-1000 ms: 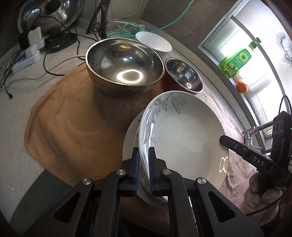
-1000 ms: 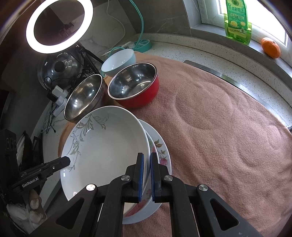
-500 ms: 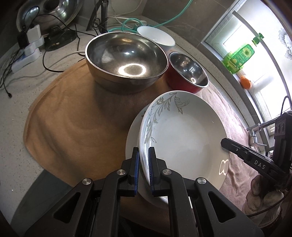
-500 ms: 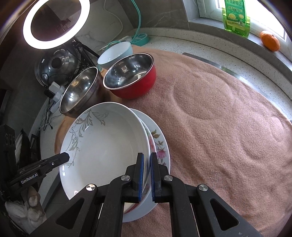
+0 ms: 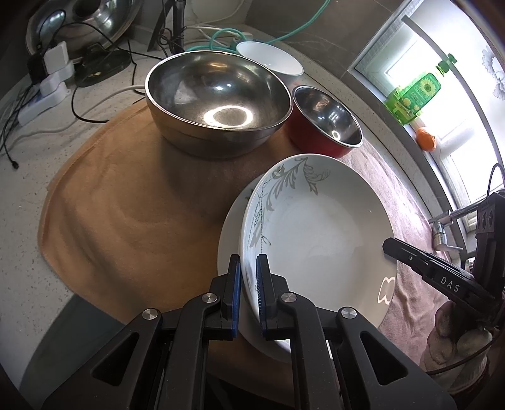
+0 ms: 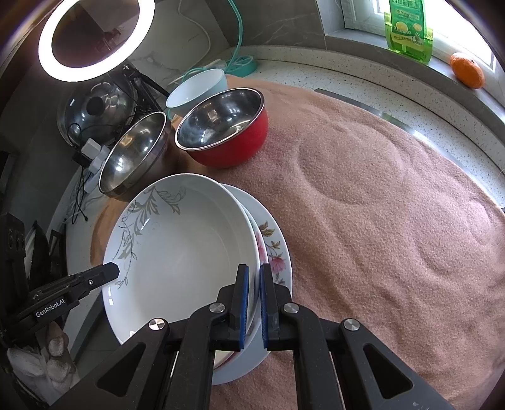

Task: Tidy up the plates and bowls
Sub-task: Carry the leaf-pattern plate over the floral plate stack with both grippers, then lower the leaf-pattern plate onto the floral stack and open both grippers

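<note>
Leaf-patterned plate [image 5: 318, 239] pinched at opposite rims between left hand-held gripper [image 5: 248, 285] and right hand-held gripper [image 6: 253, 295].

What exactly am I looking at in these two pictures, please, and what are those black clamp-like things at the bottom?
There is no robot here: a person holds a two-finger gripper in each hand, and each carries a fisheye camera looking along its fingers. One picture is from the left gripper, the other from the right gripper. Both are shut on opposite rims of the same white plate with a grey leaf pattern, which sits above a flowered plate. Each view also shows the other gripper across the plate. Behind, on the cloth-covered counter, stand a large steel bowl, a red bowl and a white bowl. A green bottle and an orange sit on the sill.
</note>
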`<state>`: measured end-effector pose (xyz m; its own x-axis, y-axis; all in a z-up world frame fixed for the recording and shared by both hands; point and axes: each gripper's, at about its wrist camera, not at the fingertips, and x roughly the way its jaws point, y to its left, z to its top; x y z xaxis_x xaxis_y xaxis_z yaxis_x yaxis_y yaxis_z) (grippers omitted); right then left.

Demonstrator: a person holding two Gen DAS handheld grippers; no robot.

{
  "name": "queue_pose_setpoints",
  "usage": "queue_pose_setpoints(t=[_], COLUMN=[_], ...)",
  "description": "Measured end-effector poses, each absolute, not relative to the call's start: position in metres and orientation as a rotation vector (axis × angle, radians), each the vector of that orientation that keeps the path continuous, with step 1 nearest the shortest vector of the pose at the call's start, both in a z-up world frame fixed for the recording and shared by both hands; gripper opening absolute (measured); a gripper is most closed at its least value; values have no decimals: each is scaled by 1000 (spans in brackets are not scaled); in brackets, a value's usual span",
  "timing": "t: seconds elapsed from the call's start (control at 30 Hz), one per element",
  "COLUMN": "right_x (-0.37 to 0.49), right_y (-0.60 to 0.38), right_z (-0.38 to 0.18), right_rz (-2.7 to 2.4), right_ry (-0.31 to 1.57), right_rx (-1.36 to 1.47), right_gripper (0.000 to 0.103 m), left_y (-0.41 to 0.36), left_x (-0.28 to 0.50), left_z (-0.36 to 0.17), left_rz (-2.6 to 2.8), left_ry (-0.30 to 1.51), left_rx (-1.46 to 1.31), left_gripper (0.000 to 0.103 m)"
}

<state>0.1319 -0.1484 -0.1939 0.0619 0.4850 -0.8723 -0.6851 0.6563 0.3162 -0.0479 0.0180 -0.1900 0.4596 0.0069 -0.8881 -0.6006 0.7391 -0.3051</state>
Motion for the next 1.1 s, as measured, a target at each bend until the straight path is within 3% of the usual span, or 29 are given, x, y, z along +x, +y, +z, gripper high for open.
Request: queue_pose_setpoints(t=[1.1], right_x=[130], right_y=[-167], right_z=[-166], right_rz=[872], right_ry=[1158], right_rx=[-167], right_gripper=[14], left_y=[27], left_x=[-63], left_z=[-167], left_rz=[454], left_ry=[964], left_rx=[-669], left_gripper=[8])
